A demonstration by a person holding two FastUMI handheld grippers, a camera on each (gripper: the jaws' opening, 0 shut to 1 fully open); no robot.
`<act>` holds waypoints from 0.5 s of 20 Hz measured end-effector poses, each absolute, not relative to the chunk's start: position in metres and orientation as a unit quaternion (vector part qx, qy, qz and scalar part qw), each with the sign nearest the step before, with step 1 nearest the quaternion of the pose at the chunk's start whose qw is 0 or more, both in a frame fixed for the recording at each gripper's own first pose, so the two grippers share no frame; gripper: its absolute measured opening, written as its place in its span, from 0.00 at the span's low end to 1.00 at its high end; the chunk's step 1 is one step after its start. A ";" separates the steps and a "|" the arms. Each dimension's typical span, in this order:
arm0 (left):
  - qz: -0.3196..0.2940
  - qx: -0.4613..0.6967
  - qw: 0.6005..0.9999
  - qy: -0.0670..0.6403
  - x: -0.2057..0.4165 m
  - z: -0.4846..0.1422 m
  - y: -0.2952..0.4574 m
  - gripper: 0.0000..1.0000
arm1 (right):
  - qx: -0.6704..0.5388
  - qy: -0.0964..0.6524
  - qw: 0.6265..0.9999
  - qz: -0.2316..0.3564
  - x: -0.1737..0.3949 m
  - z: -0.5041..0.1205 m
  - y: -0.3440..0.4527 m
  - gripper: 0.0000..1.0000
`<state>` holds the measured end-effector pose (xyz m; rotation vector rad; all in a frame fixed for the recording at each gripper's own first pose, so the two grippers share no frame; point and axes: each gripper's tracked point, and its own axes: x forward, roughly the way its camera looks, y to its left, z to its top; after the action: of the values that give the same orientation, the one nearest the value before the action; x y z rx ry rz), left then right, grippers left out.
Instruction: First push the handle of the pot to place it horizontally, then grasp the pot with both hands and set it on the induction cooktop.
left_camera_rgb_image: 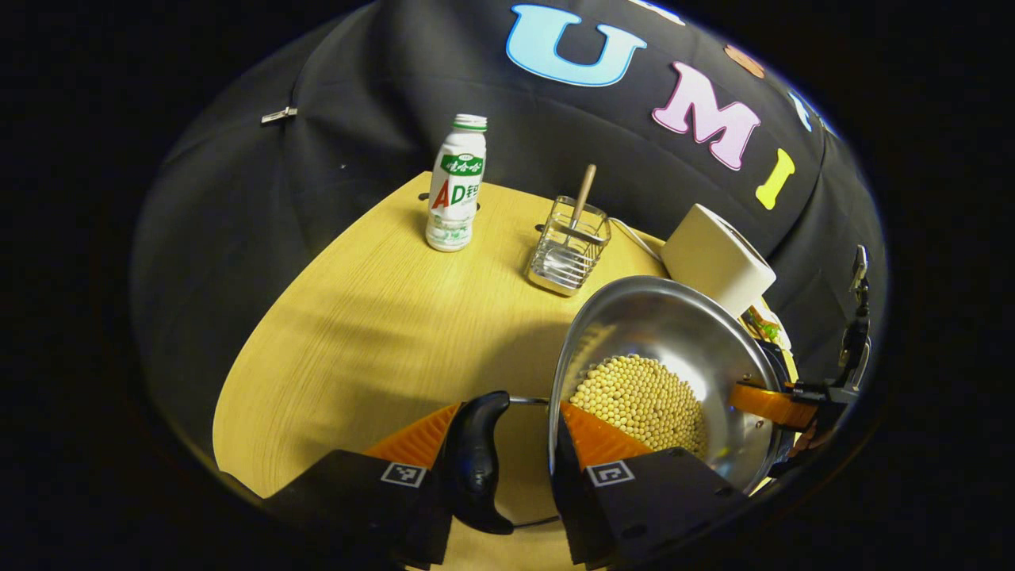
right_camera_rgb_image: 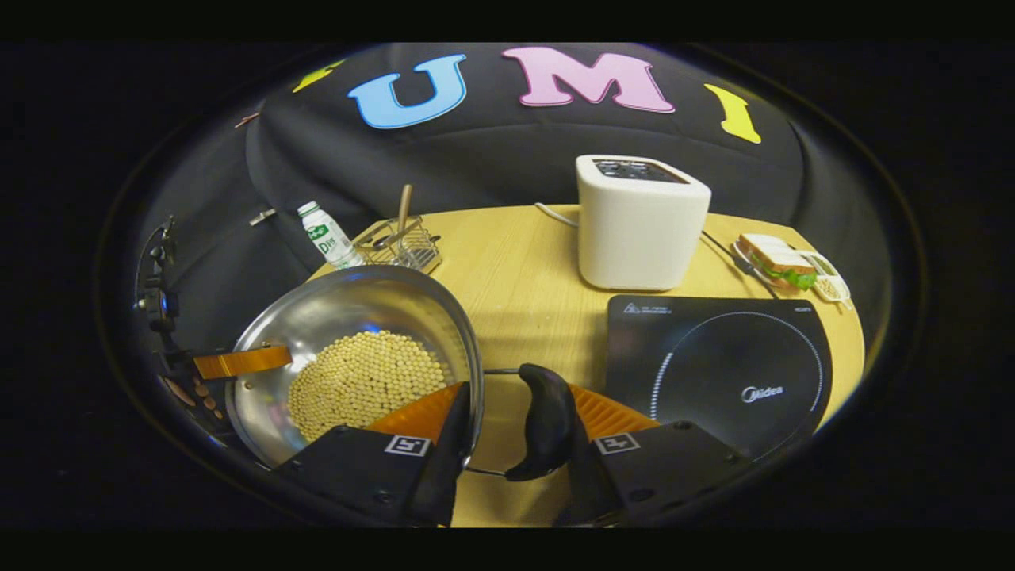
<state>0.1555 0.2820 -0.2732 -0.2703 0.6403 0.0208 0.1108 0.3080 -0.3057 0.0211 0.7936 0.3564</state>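
A steel pot (left_camera_rgb_image: 674,333) (right_camera_rgb_image: 349,305) full of pale beans (left_camera_rgb_image: 642,396) (right_camera_rgb_image: 365,381) hangs between both grippers. My left gripper (left_camera_rgb_image: 507,408) straddles one black side handle (left_camera_rgb_image: 476,460), with one finger outside the handle and the other inside the rim. My right gripper (right_camera_rgb_image: 519,392) grips the opposite black handle (right_camera_rgb_image: 547,420) the same way, one finger inside the pot. Each view shows the other gripper's finger (left_camera_rgb_image: 765,400) (right_camera_rgb_image: 242,361) at the far rim. The black induction cooktop (right_camera_rgb_image: 714,373) lies just right of my right gripper on the wooden table (right_camera_rgb_image: 523,270).
A white toaster (right_camera_rgb_image: 638,222) (left_camera_rgb_image: 714,258) stands behind the cooktop. A wire rack (left_camera_rgb_image: 567,246) (right_camera_rgb_image: 400,242) with a wooden stick and a white bottle (left_camera_rgb_image: 456,186) (right_camera_rgb_image: 327,234) stand at the table's far left. A sandwich plate (right_camera_rgb_image: 781,262) sits far right.
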 end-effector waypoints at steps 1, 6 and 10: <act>0.010 -0.132 0.941 0.311 0.155 -0.268 0.275 0.59 | 0.012 0.382 0.908 0.172 0.112 -0.299 0.301 0.60; 0.007 -0.139 0.943 0.303 0.155 -0.246 0.227 0.59 | 0.012 0.368 0.914 0.172 0.120 -0.270 0.255 0.60; 0.002 -0.137 0.944 0.299 0.160 -0.236 0.178 0.59 | 0.012 0.365 0.916 0.170 0.130 -0.258 0.208 0.59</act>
<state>0.1599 0.1783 -0.2363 -0.2798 0.6096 0.0047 0.1298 0.2082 -0.2576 0.0255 0.7504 0.3490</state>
